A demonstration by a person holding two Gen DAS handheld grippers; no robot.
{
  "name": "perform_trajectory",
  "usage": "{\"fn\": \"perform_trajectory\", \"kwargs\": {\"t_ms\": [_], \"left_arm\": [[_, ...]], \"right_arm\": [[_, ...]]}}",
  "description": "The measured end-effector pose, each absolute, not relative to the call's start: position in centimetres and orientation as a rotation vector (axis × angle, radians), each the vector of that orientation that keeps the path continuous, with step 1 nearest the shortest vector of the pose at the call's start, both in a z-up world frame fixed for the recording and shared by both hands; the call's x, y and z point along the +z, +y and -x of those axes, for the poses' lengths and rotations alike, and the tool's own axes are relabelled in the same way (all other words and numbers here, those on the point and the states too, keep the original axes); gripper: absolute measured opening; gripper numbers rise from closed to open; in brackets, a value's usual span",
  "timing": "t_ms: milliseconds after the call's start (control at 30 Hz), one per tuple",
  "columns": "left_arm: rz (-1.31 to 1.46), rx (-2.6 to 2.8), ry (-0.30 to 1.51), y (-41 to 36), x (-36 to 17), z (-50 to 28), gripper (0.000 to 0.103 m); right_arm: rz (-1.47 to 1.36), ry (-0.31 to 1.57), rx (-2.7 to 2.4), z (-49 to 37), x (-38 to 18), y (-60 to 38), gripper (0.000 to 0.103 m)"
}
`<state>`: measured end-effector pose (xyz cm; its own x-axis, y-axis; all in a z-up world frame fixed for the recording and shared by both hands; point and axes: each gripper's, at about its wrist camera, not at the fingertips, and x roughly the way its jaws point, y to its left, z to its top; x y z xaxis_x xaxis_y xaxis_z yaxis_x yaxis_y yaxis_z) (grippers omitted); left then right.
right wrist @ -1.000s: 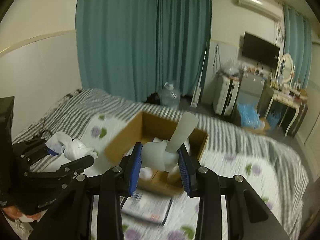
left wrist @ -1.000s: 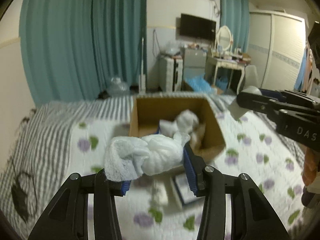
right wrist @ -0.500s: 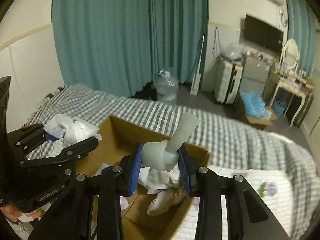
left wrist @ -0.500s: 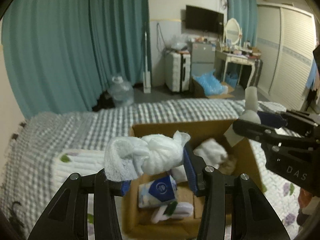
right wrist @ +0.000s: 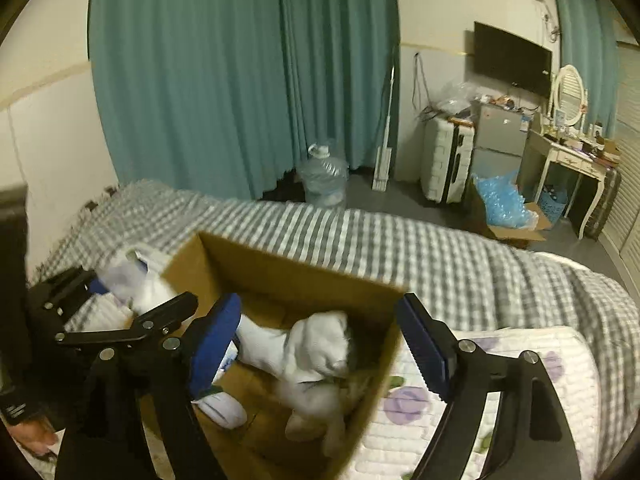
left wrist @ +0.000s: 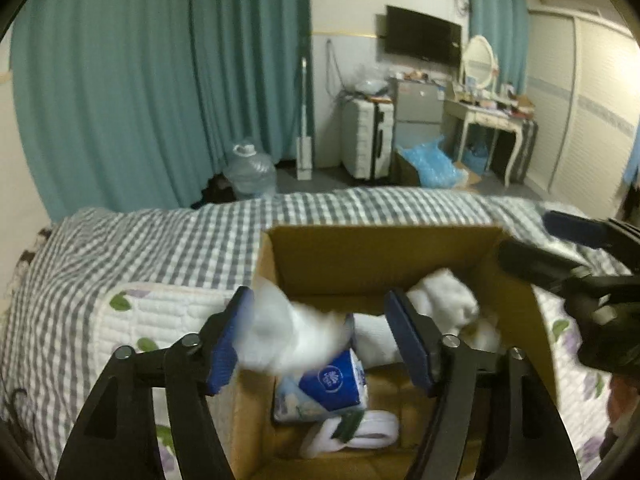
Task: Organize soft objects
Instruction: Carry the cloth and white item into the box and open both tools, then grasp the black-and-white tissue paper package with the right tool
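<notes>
A cardboard box (left wrist: 384, 256) sits open on a bed with a grey checked blanket (left wrist: 160, 248), seen from two cameras that look along each gripper's fingers. The left gripper (left wrist: 320, 340) has its blue-padded fingers (left wrist: 224, 344) spread wide over the box's near left corner; a blurred white cloth (left wrist: 288, 336) sits between them against the left finger, and whether it touches that pad cannot be told. Below and just beyond those fingers, inside the box, lie a blue tissue pack (left wrist: 324, 384) and a rolled white sock (left wrist: 356, 432). The right gripper (right wrist: 320, 344) is also spread wide, with nothing held, straddling the box's near right corner. Between and beyond its fingers, inside the box, lies a pile of white cloths (right wrist: 316, 356). Teal curtains (right wrist: 240, 80) hang beyond the bed.
</notes>
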<state>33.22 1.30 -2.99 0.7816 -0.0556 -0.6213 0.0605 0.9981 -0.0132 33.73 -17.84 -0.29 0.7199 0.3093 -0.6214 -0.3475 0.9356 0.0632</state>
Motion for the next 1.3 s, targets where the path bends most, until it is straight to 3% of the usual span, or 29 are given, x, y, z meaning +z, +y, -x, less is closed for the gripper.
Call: {"fn": "perform_trajectory", "kwargs": {"t_ms": [300, 367, 400, 433, 667, 900, 1300], "left_arm": [[-0.054, -0.068, 0.501, 0.8, 7.0, -24.8, 0.069], [-0.062, -0.072, 0.455, 1.1, 9.6, -21.8, 0.075], [-0.062, -0.073, 0.44, 1.4, 10.4, -20.7, 0.089], [-0.06, -0.075, 0.422, 1.9, 11.4, -19.5, 0.092], [-0.081, -0.061, 0.332, 3.7, 14.2, -11.6, 0.092], [-0.103, -0.042, 0.364, 5.0, 10.7, -8.8, 0.092], [0.068, -0.005, 0.626, 6.8, -4.0, -12.9, 0.092]], "right_arm": [[0.122, 0.513, 0.322, -24.7, 10.9, -20.0, 0.092], [0.129, 0.475, 0.332, -21.8, 13.3, -20.2, 0.094], [0.131, 0.464, 0.338, -20.6, 14.1, -20.3, 0.094], [0.133, 0.45, 0.343, -19.3, 15.1, -20.3, 0.094], [0.184, 0.391, 0.373, -10.1, 18.1, -19.1, 0.094], [0.228, 0.444, 0.399, -6.9, 14.0, -16.3, 0.094], [0.267, 0.758, 0.381, -13.1, -4.6, -13.4, 0.094]]}}
